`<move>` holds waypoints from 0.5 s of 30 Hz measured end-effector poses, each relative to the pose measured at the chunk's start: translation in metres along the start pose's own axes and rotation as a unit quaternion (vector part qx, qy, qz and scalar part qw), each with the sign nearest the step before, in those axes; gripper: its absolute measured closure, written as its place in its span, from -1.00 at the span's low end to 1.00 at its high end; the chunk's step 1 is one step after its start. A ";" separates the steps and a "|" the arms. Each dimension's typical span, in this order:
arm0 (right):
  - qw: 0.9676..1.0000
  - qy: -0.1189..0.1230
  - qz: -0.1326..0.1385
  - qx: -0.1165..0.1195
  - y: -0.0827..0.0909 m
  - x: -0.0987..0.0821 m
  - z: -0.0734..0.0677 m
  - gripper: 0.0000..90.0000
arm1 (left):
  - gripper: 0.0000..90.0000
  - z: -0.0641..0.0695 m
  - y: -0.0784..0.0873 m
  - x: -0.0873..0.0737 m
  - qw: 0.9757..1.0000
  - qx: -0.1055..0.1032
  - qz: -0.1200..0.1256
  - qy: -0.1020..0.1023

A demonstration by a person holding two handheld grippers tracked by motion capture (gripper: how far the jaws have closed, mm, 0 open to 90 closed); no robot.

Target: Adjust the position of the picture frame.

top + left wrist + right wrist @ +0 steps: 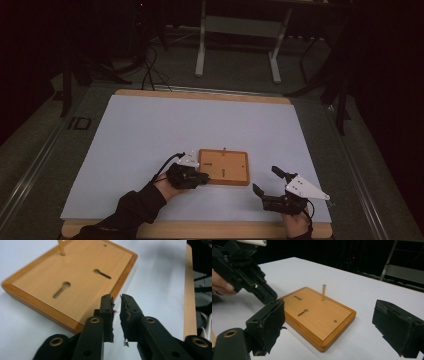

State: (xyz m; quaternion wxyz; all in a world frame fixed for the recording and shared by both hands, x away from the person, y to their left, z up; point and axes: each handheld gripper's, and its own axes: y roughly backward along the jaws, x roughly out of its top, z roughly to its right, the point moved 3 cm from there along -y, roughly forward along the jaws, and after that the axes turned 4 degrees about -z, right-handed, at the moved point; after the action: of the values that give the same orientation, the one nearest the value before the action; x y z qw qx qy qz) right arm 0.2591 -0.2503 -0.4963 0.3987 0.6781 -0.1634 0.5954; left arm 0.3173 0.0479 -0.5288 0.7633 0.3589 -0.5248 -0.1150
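**Steadying the wooden board before the grasp**

Dark room and black stands surround a table [150, 130] covered with a pale blue-white sheet, its wooden edge showing at the near and far sides. On it, somewhat toward the near edge and about halfway between the left and right edges, lies a flat rectangular light-brown wooden board [224, 167] with a raised rim, two keyhole-shaped slots and one thin upright wooden peg [323, 292].

The left hand-held gripper [196, 176] is at the board's left near corner; in the left gripper view its jaws are almost closed, with a narrow gap and nothing between them, and they hover just over the corner of the rim. Whether they touch the wood I cannot tell. The right hand-held gripper [265, 184] stands apart from the board, toward the near right corner of the table, with its jaws spread wide and empty, pointed at the board.

To do this step well, I judge that the left hand-held gripper should press on the rim only, so the board does not slide on the smooth sheet. The right one should approach low and straight, keep clear of the thin peg, which could bend or snap, and close slowly on the thick edge.
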 end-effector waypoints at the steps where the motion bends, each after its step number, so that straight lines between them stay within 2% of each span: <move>1: 1.000 0.001 0.000 0.003 0.000 0.000 0.000 -0.70 | 0.69 -0.003 0.002 0.002 1.000 -0.006 0.007 0.004; 2: 1.000 0.001 0.000 0.005 0.000 0.000 0.000 -0.71 | 0.63 -0.005 0.003 0.004 1.000 -0.004 0.007 0.007; 7: 1.000 -0.003 0.005 0.008 0.000 0.000 0.001 -0.71 | 0.59 -0.012 0.006 0.012 1.000 -0.004 0.023 0.004; 9: 1.000 -0.004 0.004 0.007 0.000 0.000 0.002 -0.71 | 0.57 -0.021 0.008 0.019 0.999 -0.008 0.038 0.008; 15: 1.000 -0.010 0.006 -0.002 0.002 0.000 0.004 -0.71 | 0.55 -0.032 0.004 0.029 0.999 0.003 0.042 0.002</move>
State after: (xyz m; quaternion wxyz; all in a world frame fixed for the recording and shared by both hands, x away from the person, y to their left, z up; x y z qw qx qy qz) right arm 0.2603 -0.2541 -0.4955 0.3949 0.6820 -0.1723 0.5910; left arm 0.3569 0.0485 -0.5108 0.7672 0.3395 -0.5381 -0.0807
